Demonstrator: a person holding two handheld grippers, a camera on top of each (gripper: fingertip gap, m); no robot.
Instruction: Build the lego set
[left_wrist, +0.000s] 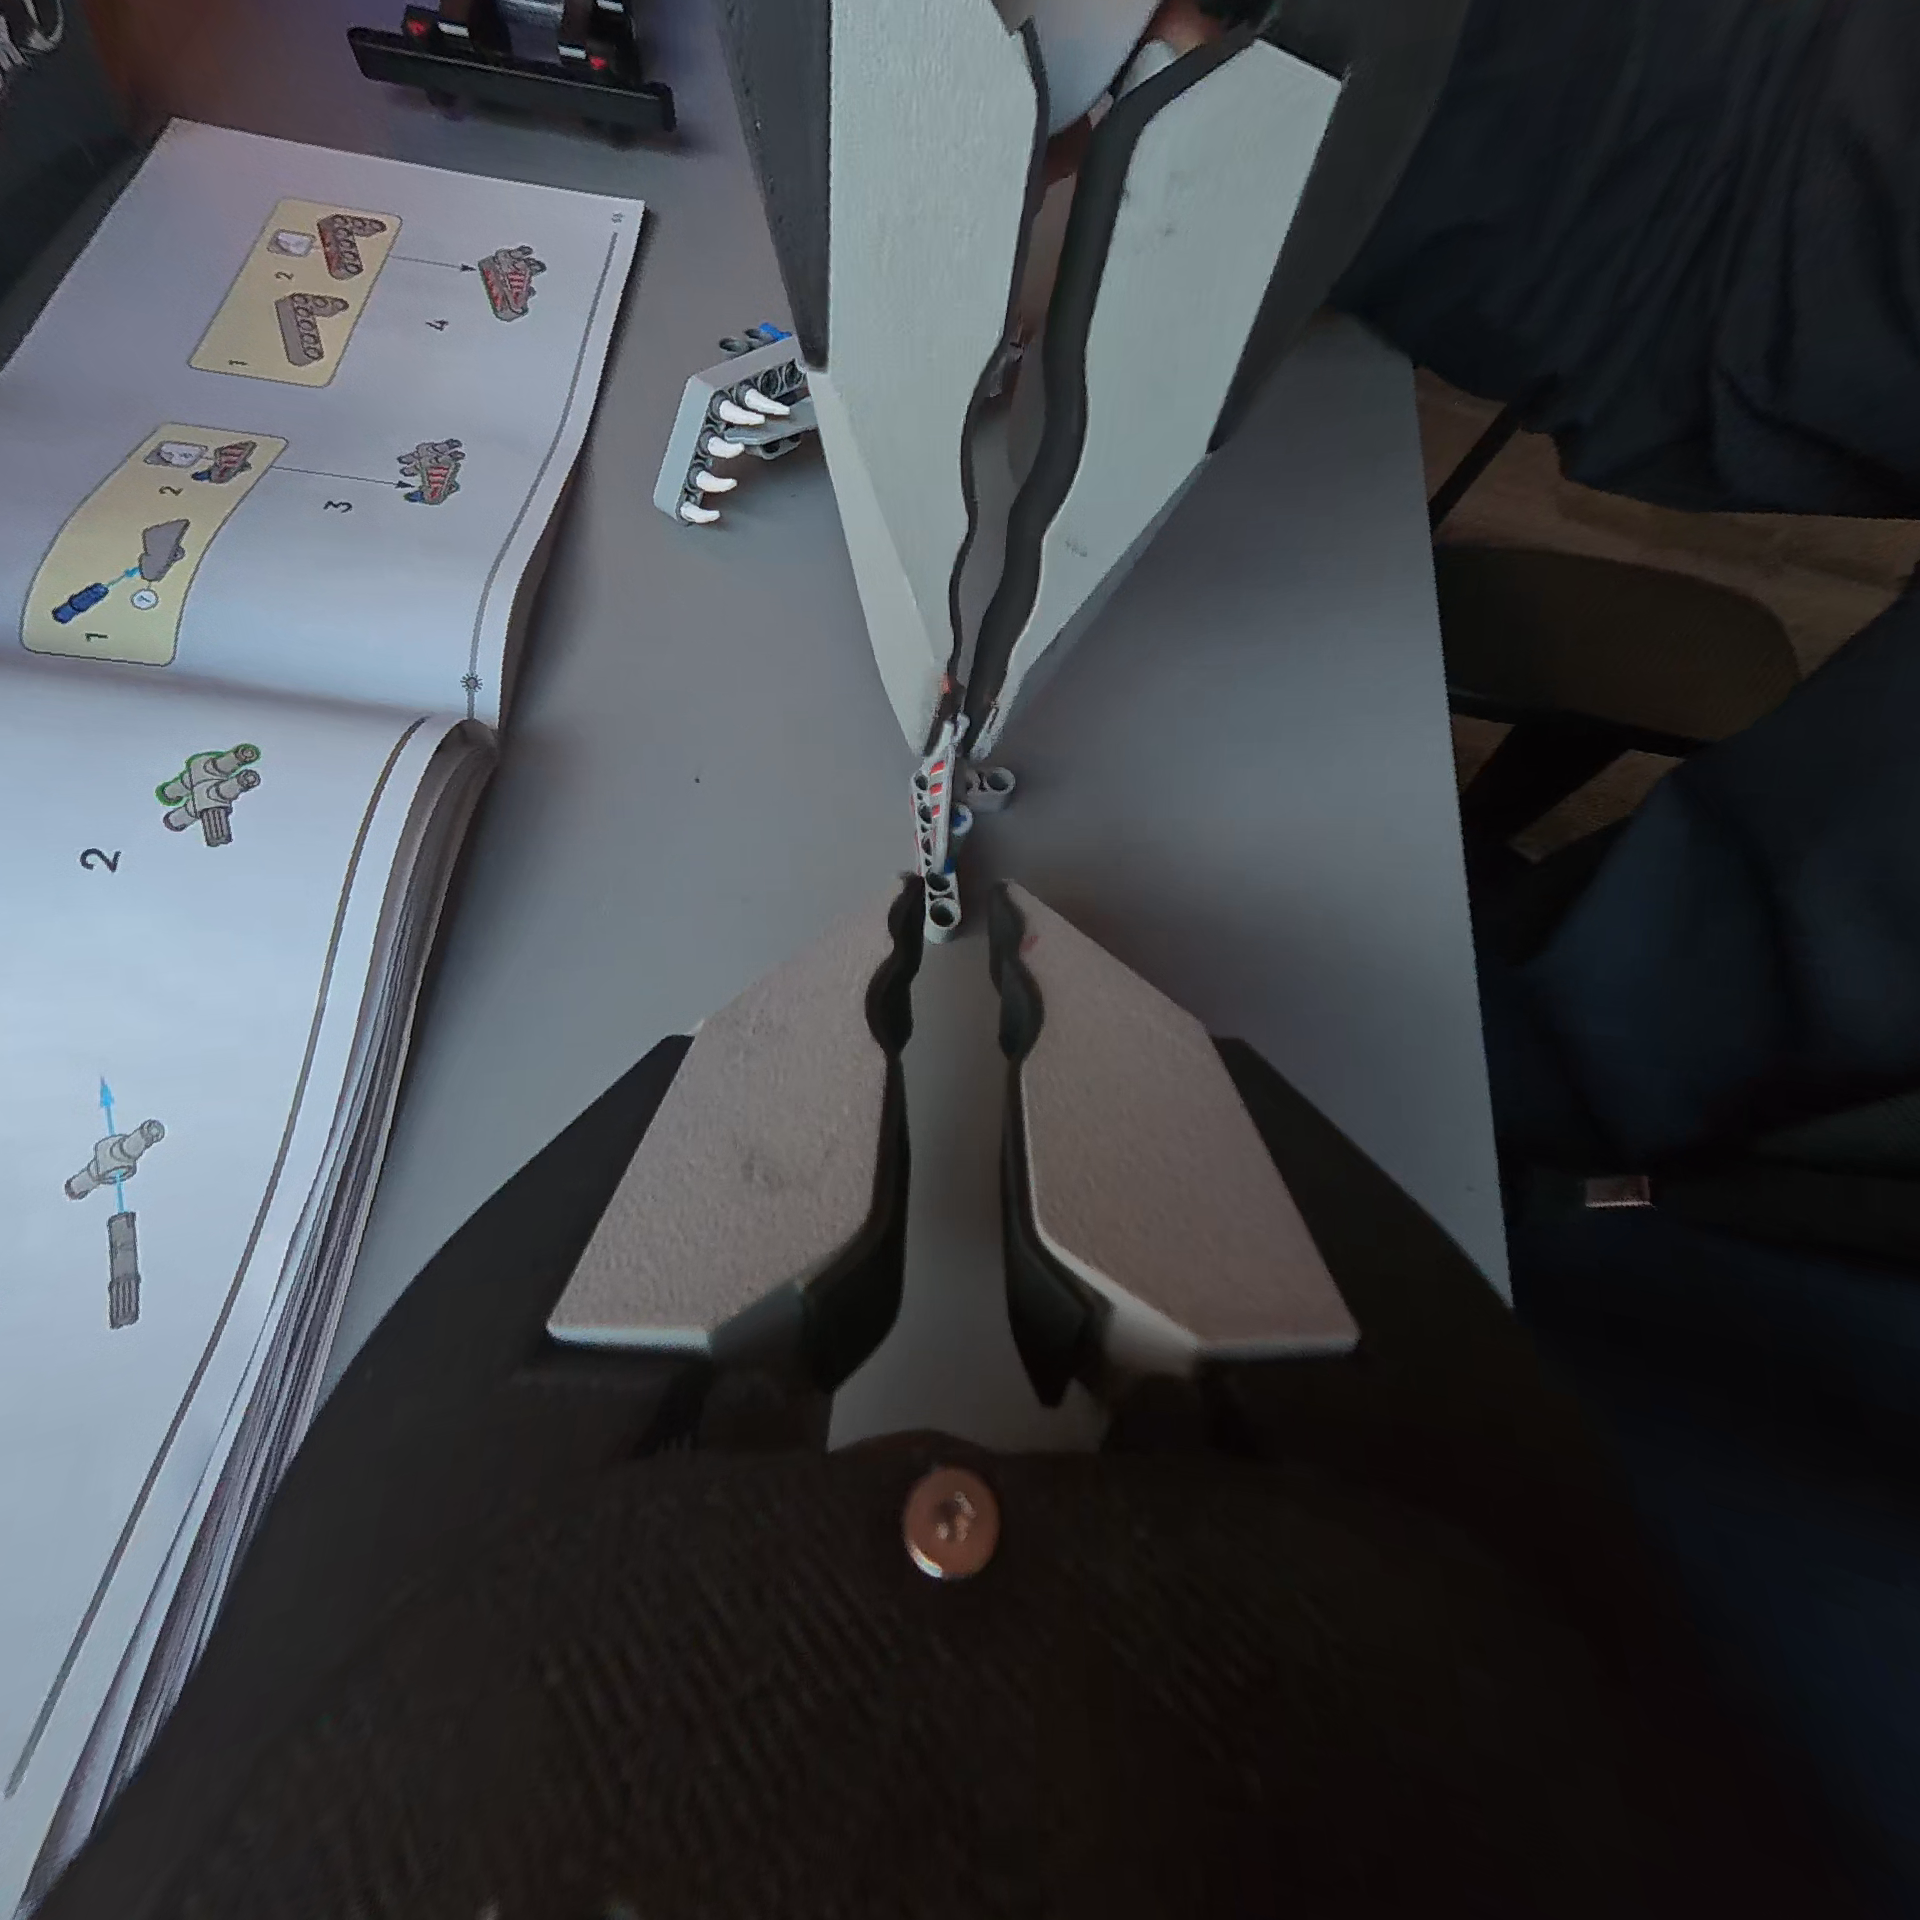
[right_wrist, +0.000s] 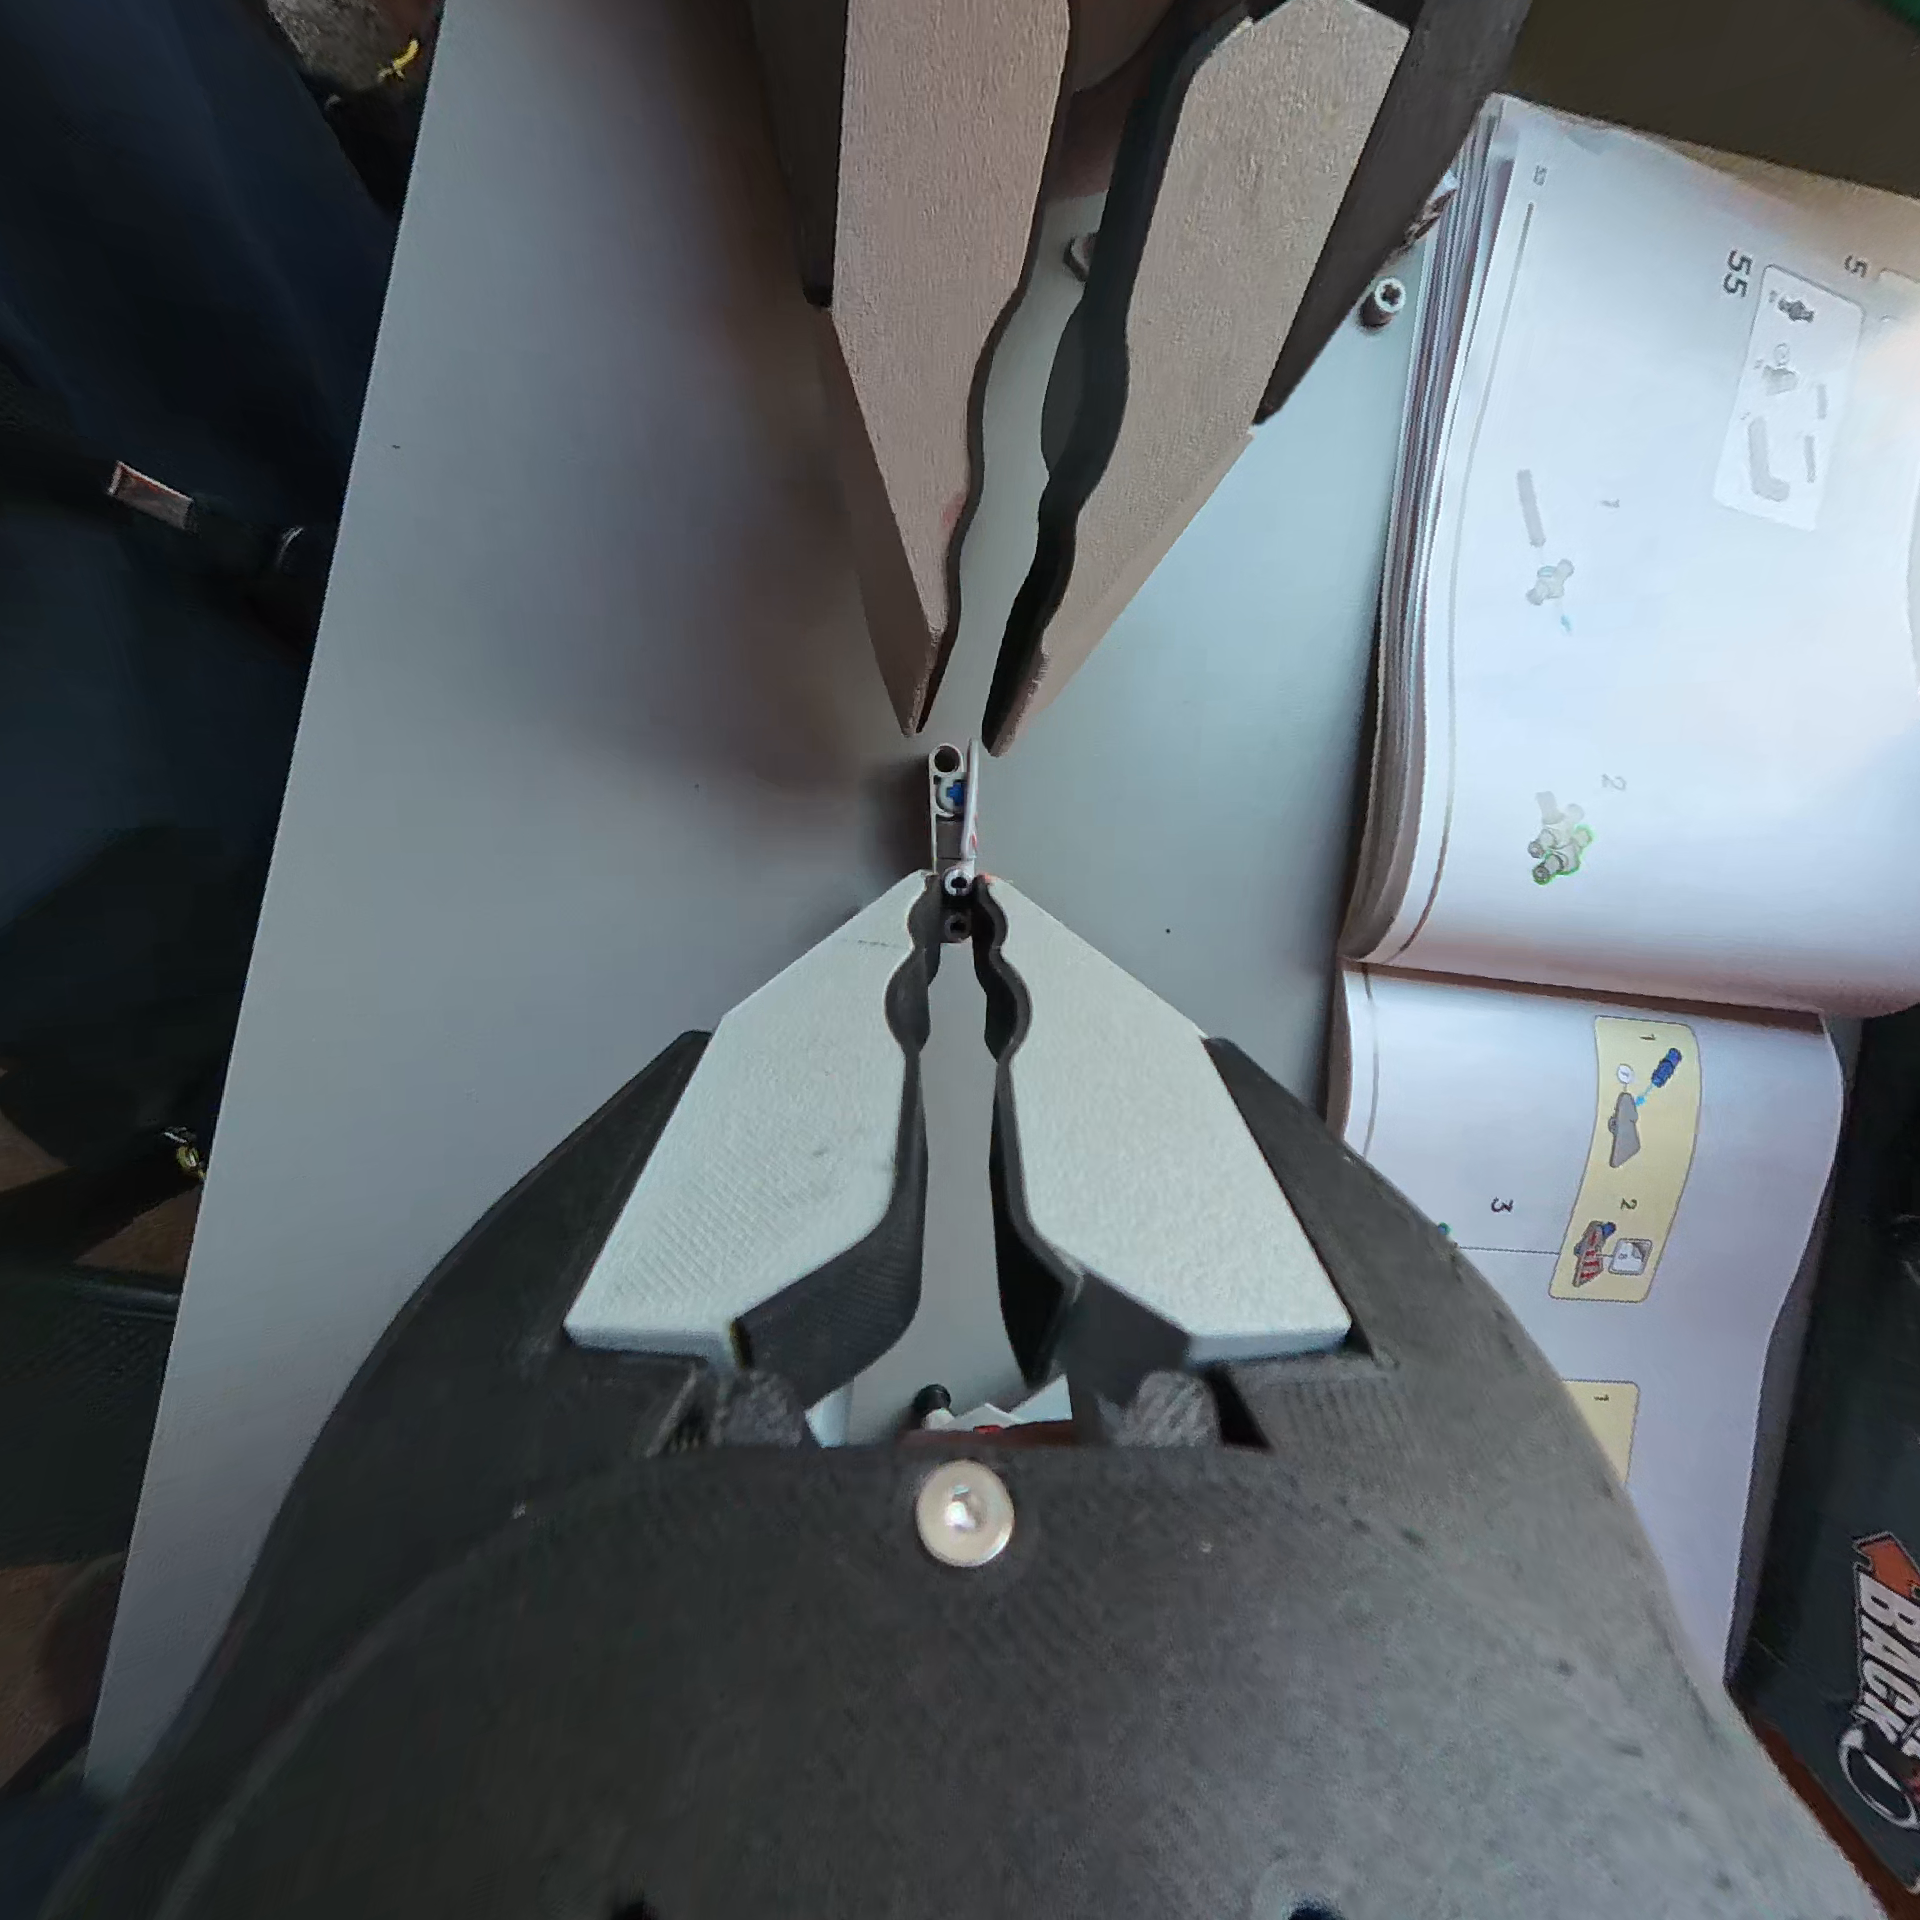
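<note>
A: Starting at the left, the instruction book (left_wrist: 260, 644) is lying open on the desk (left_wrist: 665, 831), with a toothed grey assembly (left_wrist: 727, 436) just beyond it. What is happening at centre?

B: The right hand-held gripper (left_wrist: 961, 717) is clamping the far end of the small lego piece (left_wrist: 940, 831). The left hand-held gripper (left_wrist: 951, 899) is sitting slightly apart around the near end.

A: Its direction?

B: Its long axis is running gripper to gripper, above the desk.

A: Risk?

B: With so small a bite, I judge any twisting could be popping it loose.

Small grey lego assembly (left_wrist: 940, 821), red-striped beam, blue pin, clamped between right fingers (right_wrist: 914, 997), above table
</note>
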